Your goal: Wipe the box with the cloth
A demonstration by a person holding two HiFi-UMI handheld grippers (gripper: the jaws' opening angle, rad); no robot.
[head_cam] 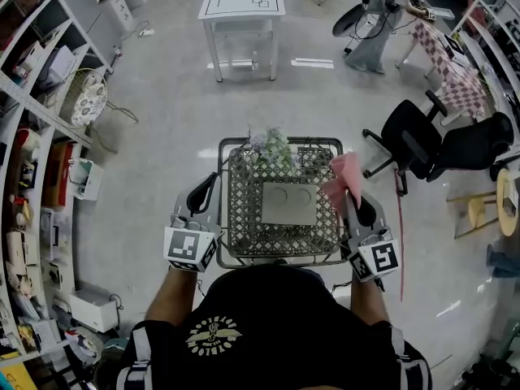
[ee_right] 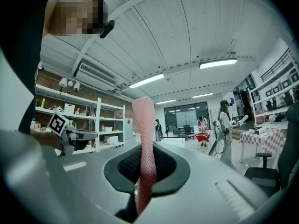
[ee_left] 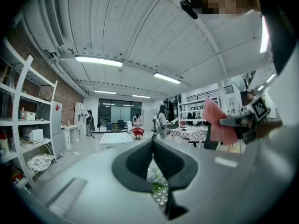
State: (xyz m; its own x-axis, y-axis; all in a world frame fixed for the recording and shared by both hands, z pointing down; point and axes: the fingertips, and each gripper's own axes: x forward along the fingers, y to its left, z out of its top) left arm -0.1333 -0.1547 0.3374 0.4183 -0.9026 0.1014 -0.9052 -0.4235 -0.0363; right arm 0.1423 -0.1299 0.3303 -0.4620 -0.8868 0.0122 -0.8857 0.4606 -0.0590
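Right in front of you a wire rack (head_cam: 244,226) with a lattice top stands on the grey floor (head_cam: 154,177). A flat grey box (head_cam: 288,204) lies near the middle of the lattice, with two round marks on its upper face. A bunch of pale flowers (head_cam: 272,146) with green leaves lies at the rack's far edge, just beyond the box. Farther off, a white table (head_cam: 242,6) stands on the floor ahead of you. A black chair (head_cam: 418,140) and a wooden stool (head_cam: 478,210) stand to your right.
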